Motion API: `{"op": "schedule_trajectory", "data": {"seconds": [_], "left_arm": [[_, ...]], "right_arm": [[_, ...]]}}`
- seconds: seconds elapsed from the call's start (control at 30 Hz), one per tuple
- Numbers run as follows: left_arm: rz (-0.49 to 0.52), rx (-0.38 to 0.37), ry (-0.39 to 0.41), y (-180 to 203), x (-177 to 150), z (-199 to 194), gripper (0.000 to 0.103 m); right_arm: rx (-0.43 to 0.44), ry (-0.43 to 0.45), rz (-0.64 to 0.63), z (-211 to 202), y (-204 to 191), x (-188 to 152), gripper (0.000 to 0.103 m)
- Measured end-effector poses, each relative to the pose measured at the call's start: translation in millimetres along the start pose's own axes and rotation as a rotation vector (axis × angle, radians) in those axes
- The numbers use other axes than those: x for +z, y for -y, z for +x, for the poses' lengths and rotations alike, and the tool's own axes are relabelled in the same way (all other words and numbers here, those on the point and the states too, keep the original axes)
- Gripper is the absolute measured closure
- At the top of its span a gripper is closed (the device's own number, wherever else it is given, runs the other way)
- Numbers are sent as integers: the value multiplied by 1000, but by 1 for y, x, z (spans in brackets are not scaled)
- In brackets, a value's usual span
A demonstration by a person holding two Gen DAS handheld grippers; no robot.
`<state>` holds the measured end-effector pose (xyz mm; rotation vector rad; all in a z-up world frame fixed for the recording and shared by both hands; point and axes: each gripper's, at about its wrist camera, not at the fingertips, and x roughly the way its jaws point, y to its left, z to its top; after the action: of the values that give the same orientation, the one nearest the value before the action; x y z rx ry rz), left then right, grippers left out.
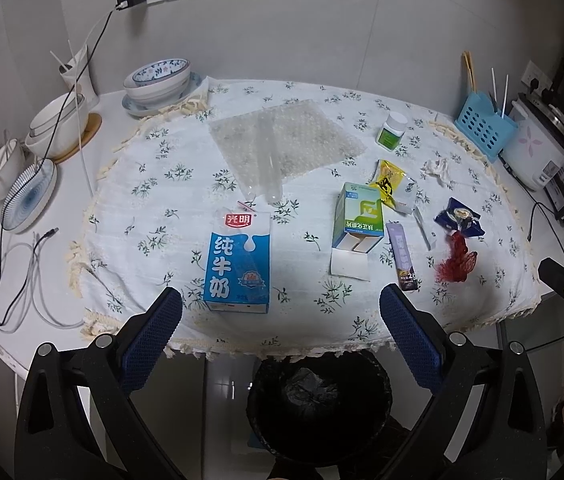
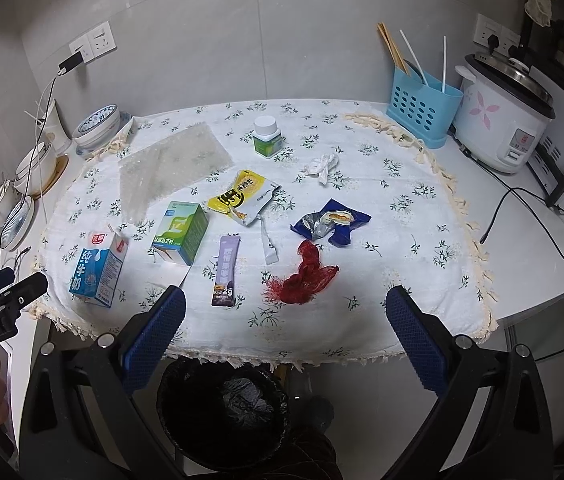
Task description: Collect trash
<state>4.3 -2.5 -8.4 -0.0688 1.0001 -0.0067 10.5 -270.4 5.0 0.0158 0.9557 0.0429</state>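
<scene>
Below, at the bottom centre of both views, a black-lined trash bin [image 1: 320, 408] stands under the floral tablecloth [image 1: 186, 184]. Mid-frame lie a blue milk carton [image 1: 238, 264] printed 光明 纯牛奶, a green box [image 1: 358, 216], red mesh netting [image 2: 306, 272] and a purple sachet [image 2: 226, 270] marked 2g. Left gripper [image 1: 281, 312] and right gripper [image 2: 285, 312] both gape wide, holding nothing.

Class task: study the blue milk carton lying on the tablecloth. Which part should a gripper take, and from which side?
Grip the milk carton across its two long side faces, descending from above with the left gripper. It lies flat, front panel upward, nothing touching it.
</scene>
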Motion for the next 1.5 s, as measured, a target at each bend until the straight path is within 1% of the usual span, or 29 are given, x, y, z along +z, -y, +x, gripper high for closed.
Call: {"op": "schedule_trajectory", "data": {"seconds": [0.13, 0.23, 0.37, 0.73, 1.5], "left_arm": [[4, -2, 0, -1, 1, 0, 6], [6, -1, 4, -1, 1, 0, 7], [5, -10, 0, -1, 1, 0, 7], [21, -8, 11, 2, 2, -2, 6], [21, -13, 3, 2, -1, -6, 6]], "right_arm": [[10, -5, 11, 1, 0, 0, 7], [34, -13, 32, 1, 1, 0, 7], [24, -4, 12, -1, -3, 0, 7], [23, 1, 11, -3, -7, -1, 7], [28, 6, 15, -12, -3, 0, 7]]}}
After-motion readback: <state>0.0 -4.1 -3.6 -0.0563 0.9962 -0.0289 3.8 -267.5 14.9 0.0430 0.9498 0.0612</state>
